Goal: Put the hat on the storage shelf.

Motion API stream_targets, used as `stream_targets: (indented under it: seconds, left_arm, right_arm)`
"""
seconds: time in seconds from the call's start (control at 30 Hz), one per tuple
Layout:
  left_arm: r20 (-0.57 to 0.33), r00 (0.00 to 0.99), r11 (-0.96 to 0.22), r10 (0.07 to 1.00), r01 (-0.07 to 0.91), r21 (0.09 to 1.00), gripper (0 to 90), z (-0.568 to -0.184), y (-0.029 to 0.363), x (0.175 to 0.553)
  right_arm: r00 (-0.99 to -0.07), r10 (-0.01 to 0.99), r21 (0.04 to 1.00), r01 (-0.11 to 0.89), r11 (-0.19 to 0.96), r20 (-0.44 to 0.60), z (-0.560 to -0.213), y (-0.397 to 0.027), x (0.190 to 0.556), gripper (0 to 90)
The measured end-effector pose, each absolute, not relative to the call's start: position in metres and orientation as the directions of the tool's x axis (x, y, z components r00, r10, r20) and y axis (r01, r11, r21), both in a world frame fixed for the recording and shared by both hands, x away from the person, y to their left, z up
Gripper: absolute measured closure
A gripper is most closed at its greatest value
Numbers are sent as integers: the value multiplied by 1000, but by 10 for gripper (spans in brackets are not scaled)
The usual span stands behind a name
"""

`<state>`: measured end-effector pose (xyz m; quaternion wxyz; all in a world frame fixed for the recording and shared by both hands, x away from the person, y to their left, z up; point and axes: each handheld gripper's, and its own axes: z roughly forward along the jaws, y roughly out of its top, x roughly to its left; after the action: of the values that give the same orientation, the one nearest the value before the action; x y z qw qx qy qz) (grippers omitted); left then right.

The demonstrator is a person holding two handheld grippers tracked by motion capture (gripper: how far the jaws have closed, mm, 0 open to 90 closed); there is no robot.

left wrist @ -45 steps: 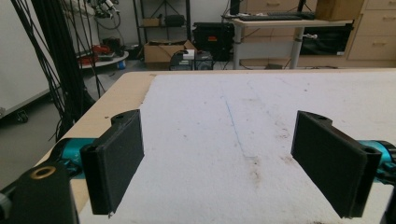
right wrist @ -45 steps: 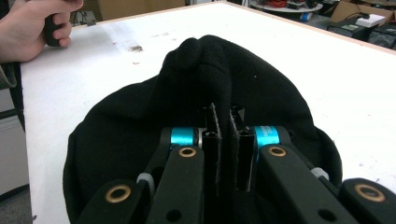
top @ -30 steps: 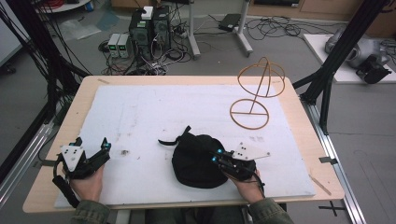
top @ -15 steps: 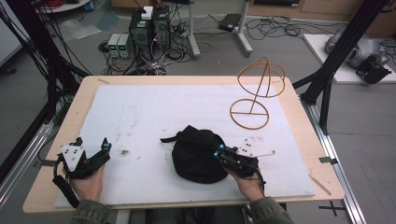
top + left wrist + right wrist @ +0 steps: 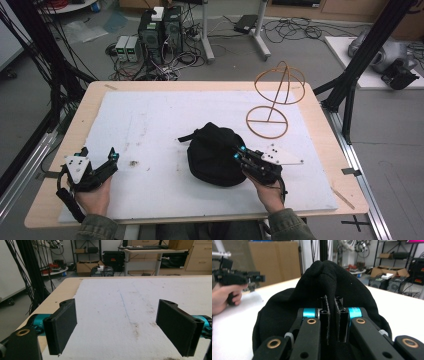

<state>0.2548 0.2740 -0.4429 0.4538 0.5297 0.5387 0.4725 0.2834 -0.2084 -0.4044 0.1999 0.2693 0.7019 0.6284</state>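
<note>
The black cap (image 5: 215,155) lies crown-up at lower centre of the high view, on the white sheet (image 5: 150,125) that covers the desk (image 5: 320,120). A fold of its fabric (image 5: 329,277) rises between the jaws of the right tool (image 5: 239,153), which are pressed together on it, pinching the cap's right-hand side; a grip on the cloth rather than the whole crown looks meant to let the cap be lifted or dragged in one piece. The left tool (image 5: 98,155) sits at the lower left of the frame, well apart from the cap, jaws spread wide over bare sheet, probably waiting to help. A wire hat stand (image 5: 274,100) stands upper right of the cap, empty, a likely place for it.
</note>
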Motion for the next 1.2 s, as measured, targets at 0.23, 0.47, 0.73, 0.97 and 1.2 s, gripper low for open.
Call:
stream_targets:
  seconds: [0.23,0.47,0.73,0.97,1.2]
  left_arm:
    - [15,-28,-11,999,144,989,172,-443,275,255]
    - [6,-34,-1,999,140,990,172,-443,278,256]
    - [8,-28,-3,1000,144,990,172,-444,277,257]
    - [-5,-18,8,1000,142,990,174,-443,277,257]
    - [-11,-19,14,1000,142,990,174,-443,277,256]
  right_arm:
    - [-758,651,995,96,31,53,-399,-214,288,858]
    - [-740,671,998,66,1,48,-390,-214,296,857]
    - [-712,702,999,34,6,20,-383,-218,299,857]
    - [-699,715,1000,2,3,-1,-371,-222,303,856]
    - [-686,728,1000,-26,3,-20,-355,-226,307,856]
